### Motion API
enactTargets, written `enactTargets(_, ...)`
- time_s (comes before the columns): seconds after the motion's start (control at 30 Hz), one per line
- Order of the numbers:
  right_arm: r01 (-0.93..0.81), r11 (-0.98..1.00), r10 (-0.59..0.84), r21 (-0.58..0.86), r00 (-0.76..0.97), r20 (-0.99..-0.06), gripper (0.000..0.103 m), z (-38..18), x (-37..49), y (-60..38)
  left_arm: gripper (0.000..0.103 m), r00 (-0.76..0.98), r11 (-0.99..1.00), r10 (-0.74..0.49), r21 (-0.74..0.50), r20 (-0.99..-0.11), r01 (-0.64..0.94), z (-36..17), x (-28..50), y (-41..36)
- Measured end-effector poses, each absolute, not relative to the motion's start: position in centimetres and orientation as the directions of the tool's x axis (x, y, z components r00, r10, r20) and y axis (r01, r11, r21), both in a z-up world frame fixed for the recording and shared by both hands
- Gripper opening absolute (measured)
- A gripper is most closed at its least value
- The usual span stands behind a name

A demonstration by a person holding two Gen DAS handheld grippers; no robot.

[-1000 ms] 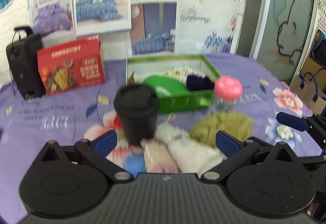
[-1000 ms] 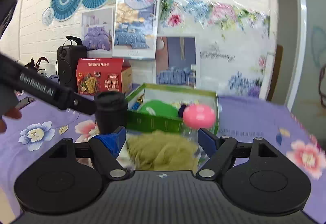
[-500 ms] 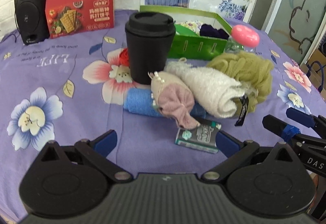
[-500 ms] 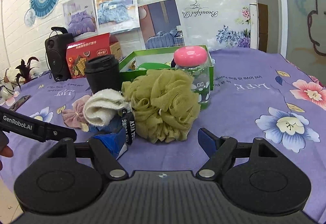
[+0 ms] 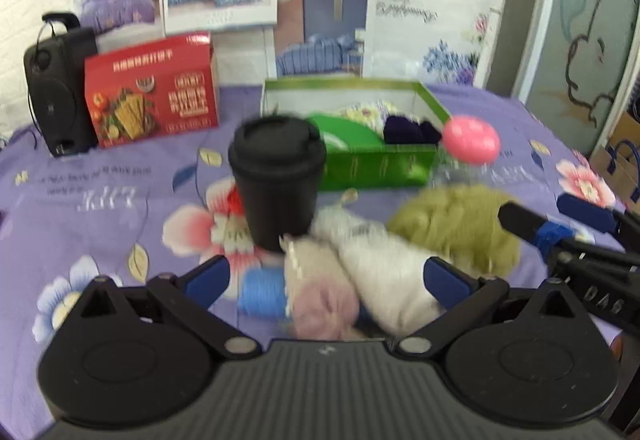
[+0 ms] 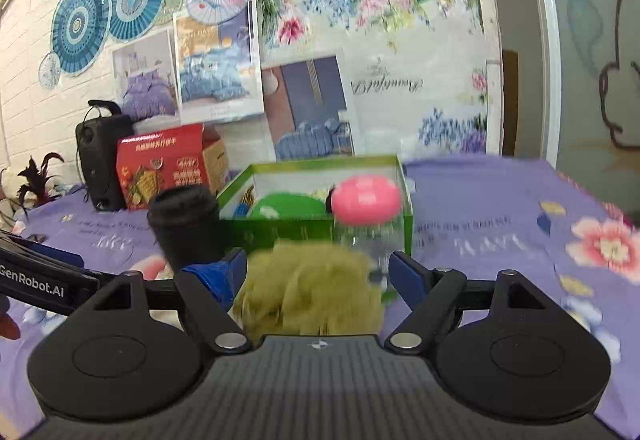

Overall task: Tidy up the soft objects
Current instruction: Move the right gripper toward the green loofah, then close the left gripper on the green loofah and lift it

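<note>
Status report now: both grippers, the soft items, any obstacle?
Left gripper open around pink pouch and white rolled towel. Right gripper open around olive mesh sponge. Black lidded cup close behind.

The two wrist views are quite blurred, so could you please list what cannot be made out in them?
- Left wrist view: motion blur smears the white towel roll and pink cloth; contact with the left gripper is unclear.
- Right wrist view: the olive mesh pouf hides the table beneath the right gripper.
- Both views: green box contents are partly hidden by its wall.
</note>
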State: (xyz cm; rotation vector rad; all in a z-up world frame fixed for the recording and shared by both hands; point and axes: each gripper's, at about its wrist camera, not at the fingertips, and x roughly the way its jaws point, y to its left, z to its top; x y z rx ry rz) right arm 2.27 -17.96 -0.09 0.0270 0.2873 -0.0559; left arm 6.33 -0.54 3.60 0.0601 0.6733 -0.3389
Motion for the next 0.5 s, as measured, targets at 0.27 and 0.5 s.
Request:
enactTargets(0.27,0.078,0.995,-0.094,-0.056,0.910,-0.405,0.064,-1.8,1.2,-20.3,0.103,0.654,0.872,-0.382,-0.019,-0.653,0.490,6.9,10.7,-6.2)
enactTargets(0.5,-0.036,0.994,-0.020,-0.105,0.870,-0.492,0.064,-4.8,2.2,-20.9,0.103,0.431,0.796,-0.433,-0.111,-0.792,0.595,4.7,14.4,-12.2)
